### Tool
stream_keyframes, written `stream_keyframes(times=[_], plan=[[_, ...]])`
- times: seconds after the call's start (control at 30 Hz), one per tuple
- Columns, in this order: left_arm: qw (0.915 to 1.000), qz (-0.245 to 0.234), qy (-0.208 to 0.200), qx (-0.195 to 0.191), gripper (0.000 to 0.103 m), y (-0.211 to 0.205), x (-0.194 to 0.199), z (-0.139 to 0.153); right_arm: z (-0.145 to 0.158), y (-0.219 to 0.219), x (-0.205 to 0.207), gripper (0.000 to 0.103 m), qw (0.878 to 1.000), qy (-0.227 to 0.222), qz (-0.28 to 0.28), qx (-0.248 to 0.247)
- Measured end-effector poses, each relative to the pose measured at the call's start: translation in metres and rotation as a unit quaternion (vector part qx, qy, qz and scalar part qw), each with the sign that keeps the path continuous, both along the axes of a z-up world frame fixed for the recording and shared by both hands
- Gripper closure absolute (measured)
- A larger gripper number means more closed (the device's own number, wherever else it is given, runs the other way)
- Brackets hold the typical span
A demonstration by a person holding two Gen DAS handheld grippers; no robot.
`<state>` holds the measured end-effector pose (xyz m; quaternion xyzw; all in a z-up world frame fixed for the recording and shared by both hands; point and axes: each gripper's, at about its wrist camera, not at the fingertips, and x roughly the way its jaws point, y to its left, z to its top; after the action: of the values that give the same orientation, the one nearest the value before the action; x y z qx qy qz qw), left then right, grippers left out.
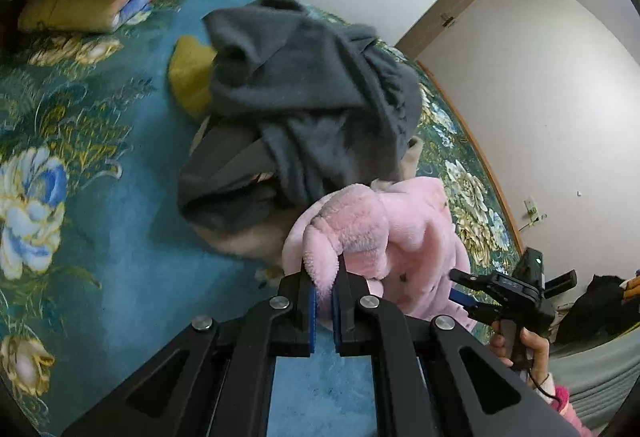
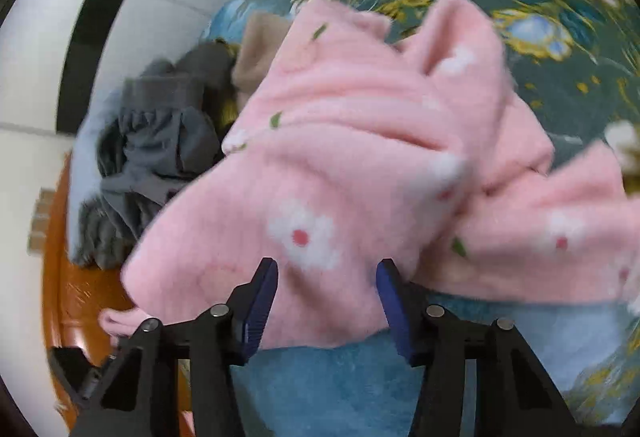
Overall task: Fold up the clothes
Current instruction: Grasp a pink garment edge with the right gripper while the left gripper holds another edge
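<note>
Left gripper (image 1: 324,277) pinches fold of fluffy pink fleece garment (image 1: 384,237); dark grey sweatshirt heap (image 1: 304,109) beyond, half hiding yellow cloth (image 1: 190,73). Right gripper (image 2: 326,273) spread wide, empty, pink fleece just ahead, blurred.

Pink fleece garment (image 1: 384,237): fluffy, crumpled, white flowers w/ red centres + small green leaves on the outer side, seen in right wrist view (image 2: 360,165). One fold pinched up off the bed; rest bunched in thick folds on the blue floral spread, front of pile.

Dark grey garment (image 1: 304,97): soft, heaped loose on top of the pile, just behind pink one and touching it; wrinkled, gathered band visible in right wrist view (image 2: 160,141).

Beige fleece piece (image 1: 244,241) under the grey, mostly hidden. Mustard-yellow piece (image 1: 188,77) sticks out behind the grey, on the spread.
</note>
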<state>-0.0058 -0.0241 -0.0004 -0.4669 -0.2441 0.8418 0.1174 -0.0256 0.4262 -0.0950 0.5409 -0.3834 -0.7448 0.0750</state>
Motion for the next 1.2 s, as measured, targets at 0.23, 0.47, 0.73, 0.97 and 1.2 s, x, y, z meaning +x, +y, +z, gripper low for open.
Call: stream_keyframes(times=[0.23,0.47,0.73,0.97,1.2], plan=[[0.9999,-0.005,0.005,0.008,0.097,0.001,0.000,-0.001,-0.021,0.019,0.013,0.044,0.998,-0.032,-0.052,0.003],[0.9995,0.011,0.008,0.027,0.097,-0.011,0.008,0.004,-0.048,-0.007,0.002,0.039,0.996,-0.053,-0.043,-0.049],[0.9983,-0.027,0.032,0.039,0.097,0.007,0.015,0.016,-0.005,0.011,0.006,0.095,0.991,0.021,-0.074,-0.114],[0.9844,-0.134,0.071,0.088,0.097,0.069,0.019,0.040,0.110,0.089,0.022,0.097,0.979,0.160,-0.112,-0.059],[0.9407,-0.251,0.145,0.177,0.097,0.117,0.039,0.088,0.247,0.121,0.049,0.097,0.955,0.277,-0.093,0.047]])
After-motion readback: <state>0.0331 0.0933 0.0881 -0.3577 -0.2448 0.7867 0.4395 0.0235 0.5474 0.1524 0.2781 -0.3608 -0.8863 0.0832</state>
